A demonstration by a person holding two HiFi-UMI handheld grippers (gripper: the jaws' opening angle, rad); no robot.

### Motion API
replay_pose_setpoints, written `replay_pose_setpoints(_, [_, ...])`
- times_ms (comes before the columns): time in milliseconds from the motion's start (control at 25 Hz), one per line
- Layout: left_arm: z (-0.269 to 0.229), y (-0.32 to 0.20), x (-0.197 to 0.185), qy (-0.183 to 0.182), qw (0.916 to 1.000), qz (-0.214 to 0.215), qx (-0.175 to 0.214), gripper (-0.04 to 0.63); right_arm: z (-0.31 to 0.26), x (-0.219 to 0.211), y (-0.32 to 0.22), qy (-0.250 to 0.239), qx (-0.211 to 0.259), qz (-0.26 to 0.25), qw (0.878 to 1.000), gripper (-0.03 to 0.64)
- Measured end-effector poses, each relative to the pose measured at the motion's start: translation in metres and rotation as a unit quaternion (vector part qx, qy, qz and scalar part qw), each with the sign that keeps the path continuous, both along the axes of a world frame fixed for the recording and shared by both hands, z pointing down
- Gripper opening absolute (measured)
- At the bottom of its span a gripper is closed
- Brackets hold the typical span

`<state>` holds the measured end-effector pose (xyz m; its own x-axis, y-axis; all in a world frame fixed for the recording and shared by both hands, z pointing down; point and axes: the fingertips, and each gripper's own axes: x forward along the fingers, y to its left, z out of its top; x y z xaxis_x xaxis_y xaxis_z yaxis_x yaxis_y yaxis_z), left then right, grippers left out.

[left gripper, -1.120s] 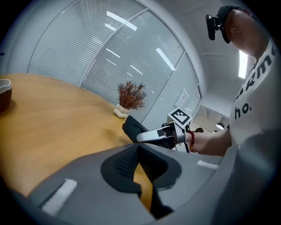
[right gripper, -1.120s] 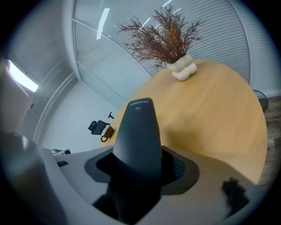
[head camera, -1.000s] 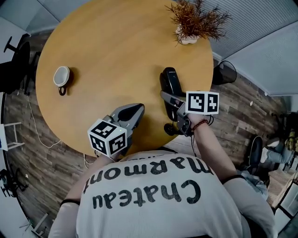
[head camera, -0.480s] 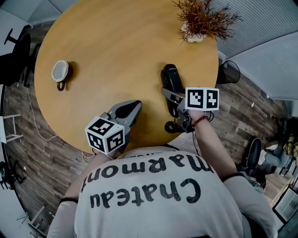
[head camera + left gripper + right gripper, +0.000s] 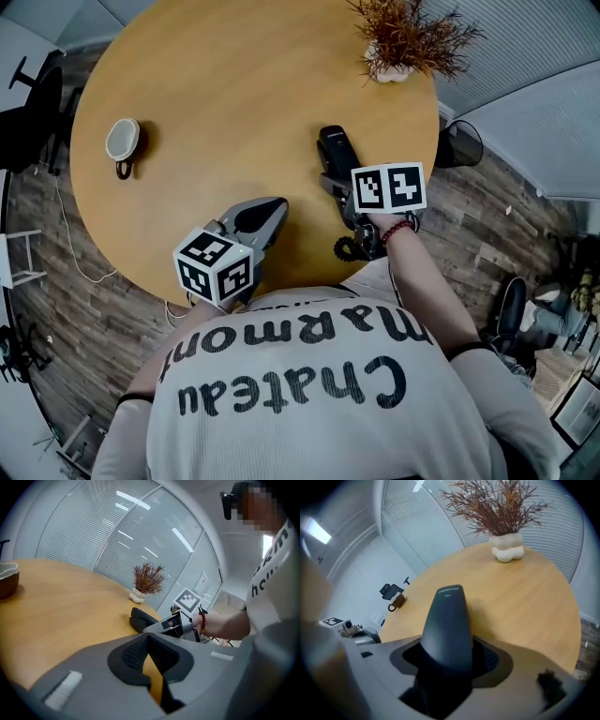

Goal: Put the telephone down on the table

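telephone [image 5: 446, 616] smooth, black, tapered; in right gripper [image 5: 450, 660] jaws

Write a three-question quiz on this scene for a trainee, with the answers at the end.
1. True or false: the right gripper is shut on the telephone.
2. Multiple choice: what does the left gripper hold? A. a pen. B. nothing. C. a spoon.
3. Short answer: which thing on the table stands nearer the telephone, the cup or the potted plant?

Key: 1. true; the handset sits between its jaws. 2. B. 3. the potted plant.
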<state>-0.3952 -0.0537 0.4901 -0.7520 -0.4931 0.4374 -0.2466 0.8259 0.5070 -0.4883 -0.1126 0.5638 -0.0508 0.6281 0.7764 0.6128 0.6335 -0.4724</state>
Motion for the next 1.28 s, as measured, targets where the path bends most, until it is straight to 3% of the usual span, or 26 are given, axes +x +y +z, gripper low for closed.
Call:
replay_pose_setpoints(560, [-0.013,-0.002,-0.003,-0.032,0.9991,0.0,-0.026,0.006,0.001,0.004,0.001,-0.065,0.033,-0.017,0.997,0.295])
replay_pose_setpoints(1280, [-0.006,-0.012,-0.004,-0.025,0.999,0.005,-0.035,0.006,0.002,0.005,0.003,-0.095,0.06,-0.031,0.993,0.295])
